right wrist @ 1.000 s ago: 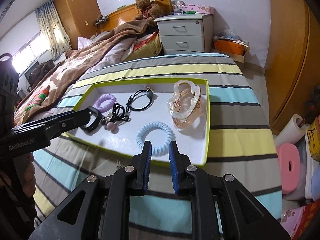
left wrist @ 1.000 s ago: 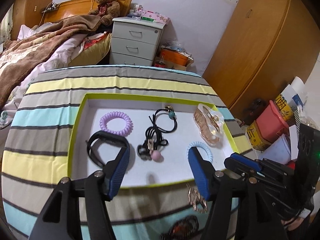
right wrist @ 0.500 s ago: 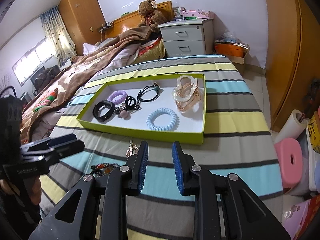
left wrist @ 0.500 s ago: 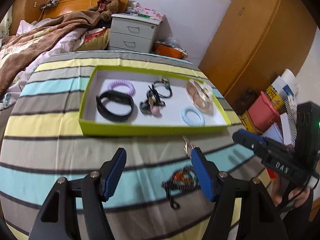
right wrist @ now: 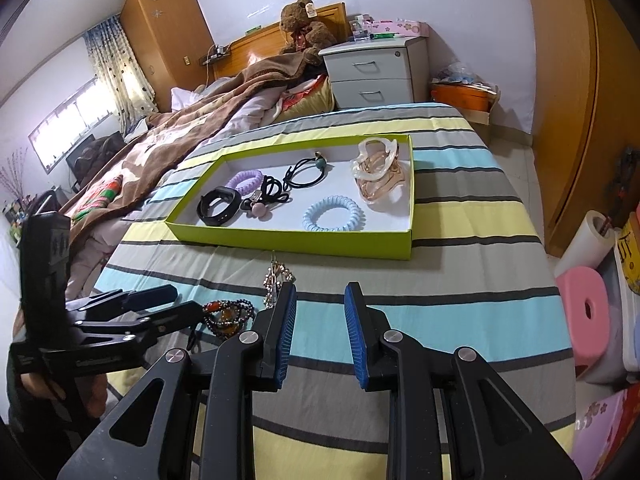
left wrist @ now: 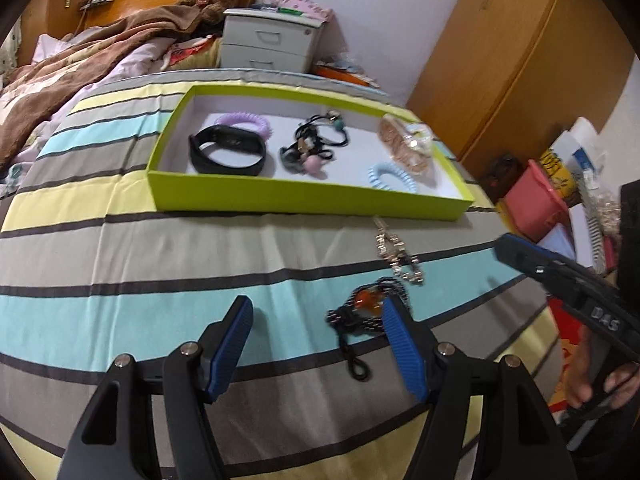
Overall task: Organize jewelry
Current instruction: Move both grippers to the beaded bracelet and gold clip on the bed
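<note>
A lime-green tray [left wrist: 304, 200] [right wrist: 296, 240] on the striped cloth holds a black band [left wrist: 226, 156], a purple coil tie [left wrist: 244, 122], black hair ties [left wrist: 316, 144], a blue coil tie [left wrist: 390, 178] and a clear hair claw [left wrist: 406, 142]. In front of it lie a gold chain bracelet [left wrist: 396, 254] [right wrist: 276, 276] and a dark beaded bracelet with an amber stone [left wrist: 366, 308] [right wrist: 226, 314]. My left gripper [left wrist: 316, 344] is open and empty, its right finger just beside the beaded bracelet. My right gripper [right wrist: 320, 328] is open and empty over the cloth.
The striped table [left wrist: 120, 264] ends at its right edge beside a pink stool [right wrist: 588, 312] and boxes [left wrist: 536, 200]. A bed with a brown blanket [right wrist: 180, 128] lies to the left. A nightstand [right wrist: 376, 72] and a wooden wardrobe [left wrist: 512, 52] stand behind.
Both grippers have pulled back from the tray toward the near edge of the table. The black band now lies in the tray. The left gripper has come down beside the beaded bracelet.
</note>
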Available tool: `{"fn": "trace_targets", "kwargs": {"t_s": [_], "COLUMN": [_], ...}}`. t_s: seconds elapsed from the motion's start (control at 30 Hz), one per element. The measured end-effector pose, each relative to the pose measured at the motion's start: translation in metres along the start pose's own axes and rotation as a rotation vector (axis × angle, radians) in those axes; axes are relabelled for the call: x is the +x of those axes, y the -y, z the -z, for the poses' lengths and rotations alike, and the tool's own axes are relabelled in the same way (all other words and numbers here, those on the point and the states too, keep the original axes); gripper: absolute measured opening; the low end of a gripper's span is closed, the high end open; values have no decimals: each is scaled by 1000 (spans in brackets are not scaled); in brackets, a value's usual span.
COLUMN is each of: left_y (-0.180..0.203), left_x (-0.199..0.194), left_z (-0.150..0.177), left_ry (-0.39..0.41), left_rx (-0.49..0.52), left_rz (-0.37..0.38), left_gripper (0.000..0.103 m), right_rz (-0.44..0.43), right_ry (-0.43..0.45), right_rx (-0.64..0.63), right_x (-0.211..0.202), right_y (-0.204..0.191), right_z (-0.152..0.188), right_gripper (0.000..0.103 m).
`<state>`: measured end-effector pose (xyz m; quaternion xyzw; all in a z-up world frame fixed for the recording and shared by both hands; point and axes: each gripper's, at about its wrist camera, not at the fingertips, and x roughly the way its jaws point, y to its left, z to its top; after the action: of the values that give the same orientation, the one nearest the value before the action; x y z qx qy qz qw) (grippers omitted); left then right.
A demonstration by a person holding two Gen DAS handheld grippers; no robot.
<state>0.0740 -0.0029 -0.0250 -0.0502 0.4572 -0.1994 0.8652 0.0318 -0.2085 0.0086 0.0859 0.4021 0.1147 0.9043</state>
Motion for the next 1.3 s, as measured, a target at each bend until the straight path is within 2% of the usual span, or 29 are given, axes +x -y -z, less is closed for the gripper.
{"fn": "trace_targets", "kwargs": {"t_s": [0.4,0.7,0.8,0.83,0.87,1.1,1.3], "left_y": [23,36,35,34,33,34,21], "left_x": [10,15,14,14,14,14,9], "left_z": [2,0,0,0,0,1,1], "left_ry": [-8,-8,-7,-7,-17,-17,-24], "left_rx": [94,126,119,116,105,92,20], "left_rz": [-71,-95,-79,-64,-35,-24,34], "left_gripper": [68,54,46,37,35,34,39], "right_rz": [-12,-17,-18,-18,-17,-18,-20], "right_ry": [2,0,1,0,0,0,0], "right_rx": [13,27,28,29,32,34,33], "right_x": [-2,-1,-1,-1,0,0,1], "right_y": [5,8,9,9,9,10,10], "right_z": [4,6,6,6,6,6,7], "right_gripper": [26,26,26,26,26,26,26]}}
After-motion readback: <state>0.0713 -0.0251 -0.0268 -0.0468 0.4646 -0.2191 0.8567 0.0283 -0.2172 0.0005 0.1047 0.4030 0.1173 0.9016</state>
